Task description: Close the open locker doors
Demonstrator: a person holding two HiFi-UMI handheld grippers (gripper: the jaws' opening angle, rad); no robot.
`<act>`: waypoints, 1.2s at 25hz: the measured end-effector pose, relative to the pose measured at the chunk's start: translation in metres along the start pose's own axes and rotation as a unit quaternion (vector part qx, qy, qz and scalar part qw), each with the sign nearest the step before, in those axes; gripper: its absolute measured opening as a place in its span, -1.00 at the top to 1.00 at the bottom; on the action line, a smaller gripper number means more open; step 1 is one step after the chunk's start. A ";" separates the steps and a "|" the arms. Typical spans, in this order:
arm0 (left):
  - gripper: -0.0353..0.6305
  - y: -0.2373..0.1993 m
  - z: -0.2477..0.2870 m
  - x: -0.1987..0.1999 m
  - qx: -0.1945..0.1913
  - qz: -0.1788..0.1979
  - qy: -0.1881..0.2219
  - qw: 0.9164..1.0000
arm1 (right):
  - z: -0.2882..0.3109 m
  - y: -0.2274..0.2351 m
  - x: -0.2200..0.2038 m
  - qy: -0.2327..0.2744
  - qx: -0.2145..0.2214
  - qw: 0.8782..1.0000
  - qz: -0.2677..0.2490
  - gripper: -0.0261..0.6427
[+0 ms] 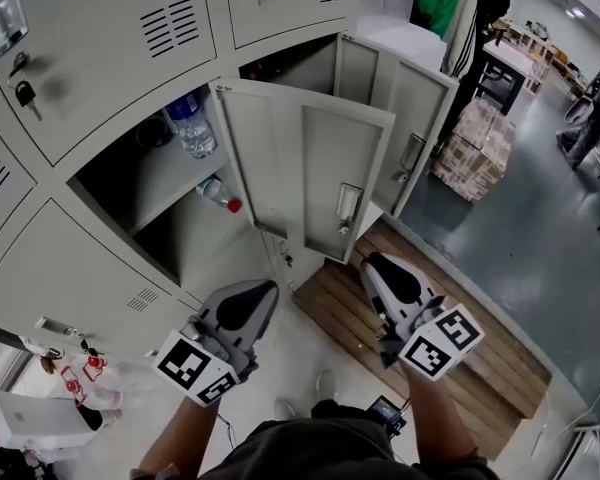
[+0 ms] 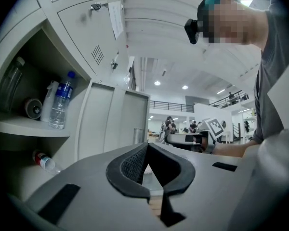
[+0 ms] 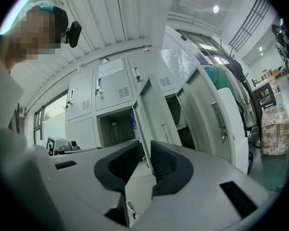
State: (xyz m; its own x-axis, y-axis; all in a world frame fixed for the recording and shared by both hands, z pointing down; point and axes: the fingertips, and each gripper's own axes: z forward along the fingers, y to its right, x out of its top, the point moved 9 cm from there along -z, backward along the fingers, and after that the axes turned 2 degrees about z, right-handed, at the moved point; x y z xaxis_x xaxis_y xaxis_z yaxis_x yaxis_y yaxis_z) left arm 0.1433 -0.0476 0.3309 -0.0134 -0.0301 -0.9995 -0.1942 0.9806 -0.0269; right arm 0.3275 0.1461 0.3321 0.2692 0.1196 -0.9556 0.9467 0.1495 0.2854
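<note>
A glossy grey-green floor (image 1: 520, 228) stretches off to the right. A slatted wooden pallet (image 1: 505, 378) lies on it. Cardboard boxes (image 1: 475, 148) are stacked farther back, near a dark-legged desk (image 1: 505, 58). Round ceiling lights (image 2: 157, 83) glow above a railed mezzanine (image 2: 172, 105).

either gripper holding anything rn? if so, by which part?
Nothing is held. The left gripper is shut on nothing. The right gripper is open; the edge of the nearer open locker door shows in the gap between its jaws, not clamped.
</note>
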 end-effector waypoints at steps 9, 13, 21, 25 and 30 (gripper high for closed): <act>0.87 -0.002 0.040 -0.005 0.020 0.000 -0.011 1.000 | 0.019 0.048 0.002 -0.013 0.023 1.000 0.012 0.81; 0.87 -0.003 0.048 -0.007 0.035 -0.001 -0.015 0.999 | 0.030 0.064 0.004 -0.017 0.038 0.999 0.016 0.81; 0.87 -0.010 0.059 -0.009 0.058 0.000 -0.025 0.998 | 0.048 0.087 0.010 -0.012 0.064 0.998 0.025 0.71; 0.87 -0.013 0.064 -0.010 0.065 0.000 -0.027 0.997 | 0.054 0.098 0.014 -0.008 0.077 0.997 0.027 0.67; 0.87 -0.015 0.070 -0.011 0.073 -0.002 -0.030 0.997 | 0.060 0.103 0.019 -0.007 0.105 0.994 0.028 0.66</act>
State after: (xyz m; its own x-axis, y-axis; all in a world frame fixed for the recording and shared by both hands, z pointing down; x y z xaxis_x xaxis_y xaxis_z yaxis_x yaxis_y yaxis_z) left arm 0.2155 -0.0486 0.3409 0.0464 -0.0259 -0.9986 -0.0495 0.9984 -0.0282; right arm 0.4409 0.1046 0.3394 0.3228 0.1080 -0.9403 0.9461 -0.0655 0.3173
